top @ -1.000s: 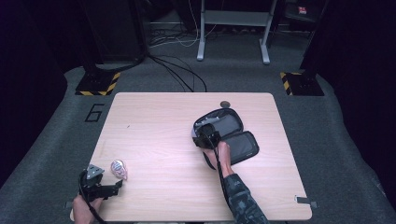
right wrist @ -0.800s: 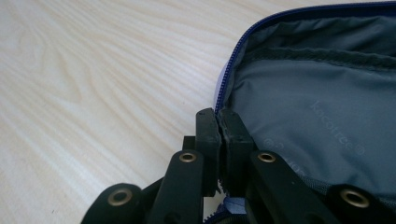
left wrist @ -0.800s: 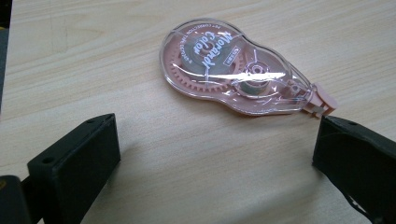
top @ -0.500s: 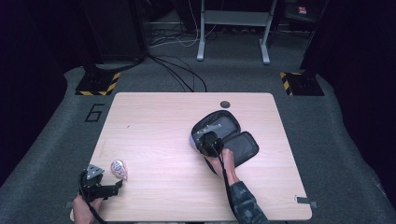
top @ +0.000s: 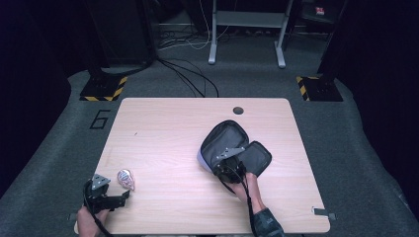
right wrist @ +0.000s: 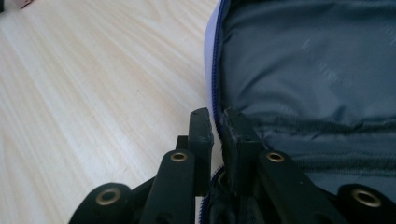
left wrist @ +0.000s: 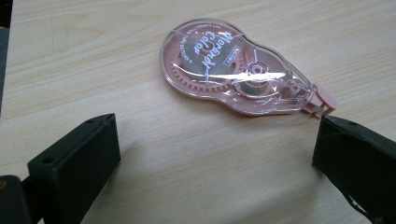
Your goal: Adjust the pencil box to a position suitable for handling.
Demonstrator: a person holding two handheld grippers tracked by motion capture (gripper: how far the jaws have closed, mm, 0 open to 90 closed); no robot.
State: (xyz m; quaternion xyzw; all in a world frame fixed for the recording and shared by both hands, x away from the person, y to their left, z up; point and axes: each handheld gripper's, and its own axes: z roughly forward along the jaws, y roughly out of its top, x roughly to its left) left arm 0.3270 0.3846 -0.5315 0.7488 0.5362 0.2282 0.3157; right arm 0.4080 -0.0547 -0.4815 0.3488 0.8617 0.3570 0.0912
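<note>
A pink correction tape dispenser (left wrist: 233, 70) with a clear cover lies flat on the wooden table (top: 163, 133) near its front left corner (top: 125, 178). My left gripper (left wrist: 215, 135) stands open just before it, one jaw on each side; from above it (top: 122, 196) sits at the table's front edge. A dark zip case (top: 225, 138) lies open at centre right, its lid (top: 256, 158) folded out to the right. My right gripper (right wrist: 217, 121) is shut on the case's zipped rim, with the grey lining (right wrist: 303, 70) beyond; in the high view it (top: 222, 162) is at the case's near edge.
A round cable hole (top: 238, 110) sits at the table's far edge. Black cables (top: 190, 74) and a metal stand (top: 247, 34) are on the floor behind. Bare wood stretches between the two grippers.
My right gripper has pulled back toward the person, dragging the open case slightly nearer and to the left. The left gripper and tape dispenser have not moved.
</note>
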